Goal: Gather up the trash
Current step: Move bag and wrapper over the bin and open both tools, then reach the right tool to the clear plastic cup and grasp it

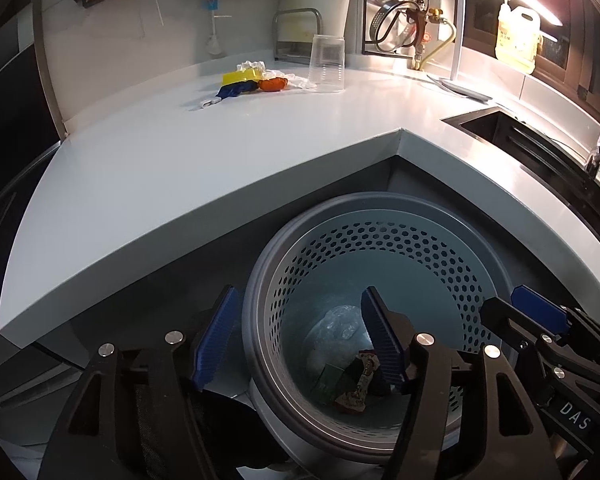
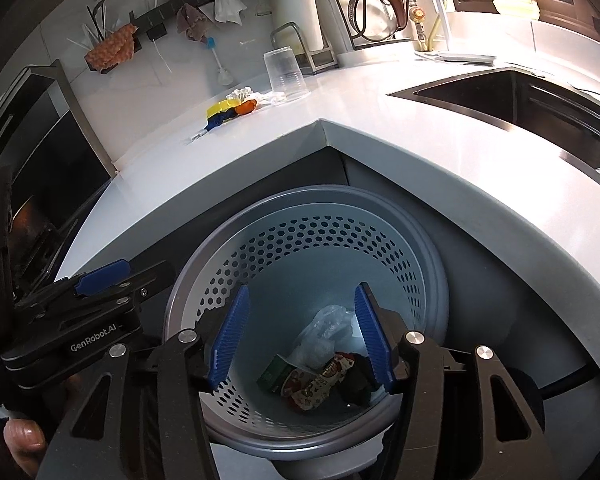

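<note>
Below both half-open, empty tools, left tool (image 1: 296, 344) and right tool (image 2: 300, 338), the bin (image 2: 419, 248) holds dropped wrappers (image 2: 315, 384), while more litter (image 1: 256, 80) waits beyond on the worktop (image 1: 180, 168).

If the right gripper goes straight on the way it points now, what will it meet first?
Probably the trash at the bottom of the perforated bin: the right gripper has open, empty jaws aimed at the clear plastic bag and printed wrapper. Depth is unclear.

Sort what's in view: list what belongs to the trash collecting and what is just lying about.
Part of the job:
- trash bin with wrappers and plastic bag inside
- pile of scraps on the counter
- both hand-held grippers, left, right, open over the bin

Just lying about:
- clear cup
- soap jug
- hanging rags
- sink
</note>
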A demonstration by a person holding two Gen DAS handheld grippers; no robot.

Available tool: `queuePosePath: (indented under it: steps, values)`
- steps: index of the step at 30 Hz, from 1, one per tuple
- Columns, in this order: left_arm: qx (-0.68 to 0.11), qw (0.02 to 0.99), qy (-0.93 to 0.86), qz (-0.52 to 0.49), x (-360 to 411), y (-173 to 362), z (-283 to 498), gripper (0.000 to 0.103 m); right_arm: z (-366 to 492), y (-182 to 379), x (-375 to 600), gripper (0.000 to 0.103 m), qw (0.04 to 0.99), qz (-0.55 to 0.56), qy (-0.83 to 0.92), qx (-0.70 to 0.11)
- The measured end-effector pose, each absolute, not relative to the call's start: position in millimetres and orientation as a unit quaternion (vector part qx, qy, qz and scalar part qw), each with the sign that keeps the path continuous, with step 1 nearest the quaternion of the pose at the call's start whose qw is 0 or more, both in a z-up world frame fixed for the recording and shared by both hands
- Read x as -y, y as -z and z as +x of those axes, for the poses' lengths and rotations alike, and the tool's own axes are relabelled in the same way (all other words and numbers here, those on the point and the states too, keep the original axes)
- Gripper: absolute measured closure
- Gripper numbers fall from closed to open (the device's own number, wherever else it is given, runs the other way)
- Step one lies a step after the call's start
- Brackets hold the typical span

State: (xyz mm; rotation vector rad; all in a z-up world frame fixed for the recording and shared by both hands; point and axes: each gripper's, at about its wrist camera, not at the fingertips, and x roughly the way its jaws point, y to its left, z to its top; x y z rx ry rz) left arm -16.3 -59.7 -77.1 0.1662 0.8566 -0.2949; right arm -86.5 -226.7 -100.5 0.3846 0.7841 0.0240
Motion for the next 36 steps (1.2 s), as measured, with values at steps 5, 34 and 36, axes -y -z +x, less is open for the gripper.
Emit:
queuePosePath:
  steps: [5, 34, 36]
  values:
    - [-0.408, 0.899, 0.136, 0.078, 55.6, 74.7, -11.6, 0.028, -82.8, 100.7, 226.7, 0.045, 0.907, 0.187, -0.016, -0.377]
    - [-0.352, 0.935, 0.049, 0.015, 8.5, -3.4, 145.2, 0.007, 114.5, 20.9, 242.3, 0.028, 0.929, 0.104, -0.047, -0.352]
    - [-0.35, 0.935, 0.048, 0.011, 9.9, -5.9, 160.3, 0.007, 136.4, 17.9, 245.0, 0.028, 0.931, 0.099, -0.044, -0.349]
